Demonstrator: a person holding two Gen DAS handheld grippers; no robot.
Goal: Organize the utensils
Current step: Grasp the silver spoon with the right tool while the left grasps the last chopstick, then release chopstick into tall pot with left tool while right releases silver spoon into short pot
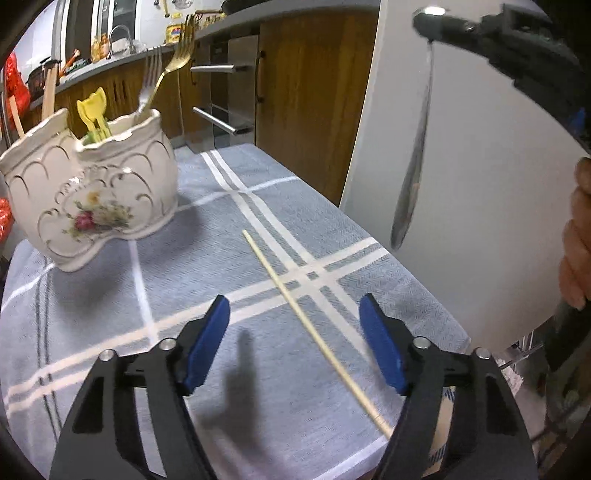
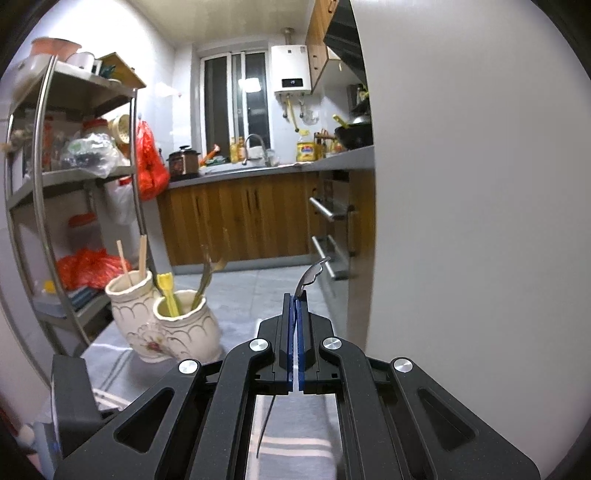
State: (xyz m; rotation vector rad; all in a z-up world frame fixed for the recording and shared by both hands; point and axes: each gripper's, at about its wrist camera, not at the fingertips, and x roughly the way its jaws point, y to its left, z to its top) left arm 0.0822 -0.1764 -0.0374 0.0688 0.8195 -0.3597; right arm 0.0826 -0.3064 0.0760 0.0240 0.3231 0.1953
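A pale wooden chopstick [image 1: 314,332] lies diagonally on the grey checked cloth [image 1: 221,240]. My left gripper [image 1: 295,345] hovers over it, open, with the stick running between the blue pads [image 1: 208,343] and touching neither. The white floral ceramic holder [image 1: 92,192] [image 2: 177,336] stands at the back left, with forks [image 1: 155,85] and a yellow utensil [image 1: 94,114] in one pocket and chopsticks [image 2: 123,262] in the other. My right gripper [image 2: 295,299] [image 1: 428,22] is shut on a silver utensil [image 1: 413,158] that hangs down; I cannot tell spoon from knife.
A white appliance wall [image 1: 480,184] [image 2: 461,221] stands close along the table's right edge. A person's hand [image 1: 576,240] is at the far right. A metal shelf rack [image 2: 74,184] with bags and jars stands behind the holder. Wooden kitchen cabinets [image 2: 240,218] lie beyond.
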